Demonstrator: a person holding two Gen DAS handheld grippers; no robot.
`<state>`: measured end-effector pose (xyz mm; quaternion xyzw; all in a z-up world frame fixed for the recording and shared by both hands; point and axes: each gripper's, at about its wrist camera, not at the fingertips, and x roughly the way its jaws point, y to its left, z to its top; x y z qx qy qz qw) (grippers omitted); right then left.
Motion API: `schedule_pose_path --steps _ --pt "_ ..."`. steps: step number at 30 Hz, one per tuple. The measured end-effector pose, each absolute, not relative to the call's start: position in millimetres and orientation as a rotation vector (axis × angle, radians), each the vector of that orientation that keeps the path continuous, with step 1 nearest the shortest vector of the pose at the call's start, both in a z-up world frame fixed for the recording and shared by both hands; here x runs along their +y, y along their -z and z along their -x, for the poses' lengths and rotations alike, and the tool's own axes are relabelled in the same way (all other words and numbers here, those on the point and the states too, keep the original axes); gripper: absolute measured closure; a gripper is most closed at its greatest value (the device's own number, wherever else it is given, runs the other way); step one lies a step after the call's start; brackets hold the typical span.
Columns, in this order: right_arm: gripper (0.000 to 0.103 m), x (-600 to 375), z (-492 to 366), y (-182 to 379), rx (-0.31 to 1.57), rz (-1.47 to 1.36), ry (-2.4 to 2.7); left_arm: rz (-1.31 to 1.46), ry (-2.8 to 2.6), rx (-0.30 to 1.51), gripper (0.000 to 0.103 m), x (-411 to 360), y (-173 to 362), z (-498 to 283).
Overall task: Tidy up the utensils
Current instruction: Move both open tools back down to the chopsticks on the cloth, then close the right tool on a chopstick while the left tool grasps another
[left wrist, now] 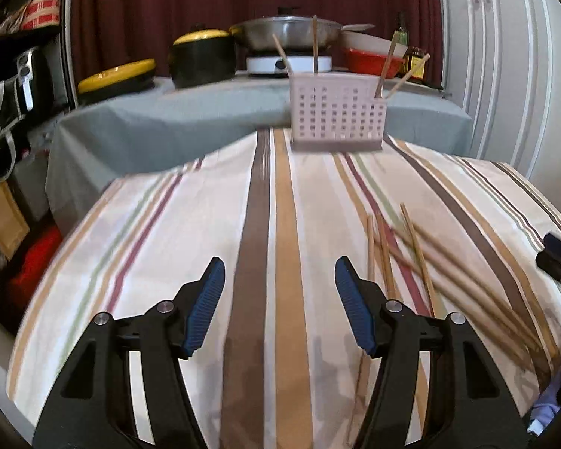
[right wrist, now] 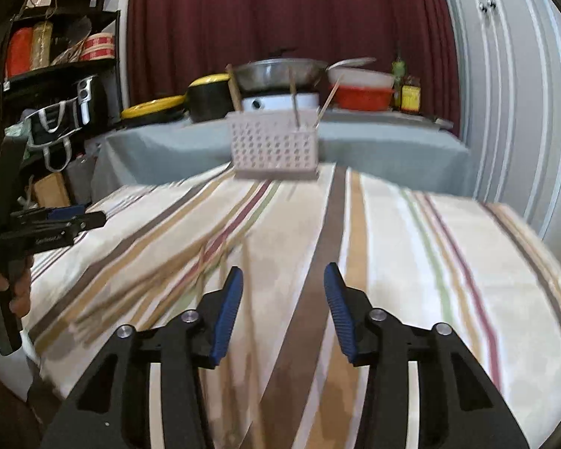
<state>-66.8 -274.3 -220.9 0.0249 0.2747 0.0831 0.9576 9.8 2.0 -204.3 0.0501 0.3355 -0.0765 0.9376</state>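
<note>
Left tool [left wrist: 280, 299]: my ribbed blue pads apart, empty.
Right tool [right wrist: 283, 308]: apart, empty.
Chopsticks [left wrist: 422, 262]: slim wooden sticks, loose on striped tabletop [left wrist: 168, 243].
Basket [left wrist: 338, 114]: perforated plastic, holding upright sticks.

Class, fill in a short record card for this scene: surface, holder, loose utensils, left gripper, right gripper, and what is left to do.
surface: striped cloth
holder: white perforated basket at the far end, some chopsticks already standing in it
loose utensils: pile of chopsticks lying on the cloth
left gripper: open, empty, beside the pile
right gripper: open, empty, above the cloth
left to do: move the loose chopsticks into the basket
</note>
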Motion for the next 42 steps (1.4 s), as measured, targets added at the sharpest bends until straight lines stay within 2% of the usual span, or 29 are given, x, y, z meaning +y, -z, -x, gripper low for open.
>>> schedule_pose_path --steps 9,19,21,24,26,28,30,35,36,42 --pt "0.078 -267 84 248 0.611 -0.027 -0.211 -0.133 0.148 0.700 0.043 1 222 19" --pt "0.080 -269 93 264 0.651 -0.028 -0.215 -0.124 0.184 0.727 0.044 -3 232 36" --pt "0.087 -271 92 266 0.657 -0.038 -0.213 -0.125 0.192 0.733 0.044 -5 234 38" --pt "0.090 -273 93 267 0.656 -0.052 -0.215 -0.121 0.211 0.742 0.046 -8 238 42" --pt "0.091 -272 93 267 0.654 -0.048 -0.214 -0.119 0.226 0.749 0.053 -11 241 45" --pt "0.092 -272 93 268 0.653 -0.052 -0.216 -0.124 0.243 0.762 0.055 -15 246 48" --pt "0.092 -273 93 268 0.651 -0.054 -0.215 -0.130 0.258 0.779 0.066 -17 251 48" --pt "0.092 -273 93 268 0.648 -0.057 -0.217 -0.134 0.294 0.800 0.084 -21 258 48" --pt "0.092 -273 93 268 0.648 -0.057 -0.217 -0.133 0.298 0.800 0.090 -22 258 48" --pt "0.095 -272 93 268 0.639 -0.066 -0.229 -0.124 0.307 0.795 0.097 -21 258 48"
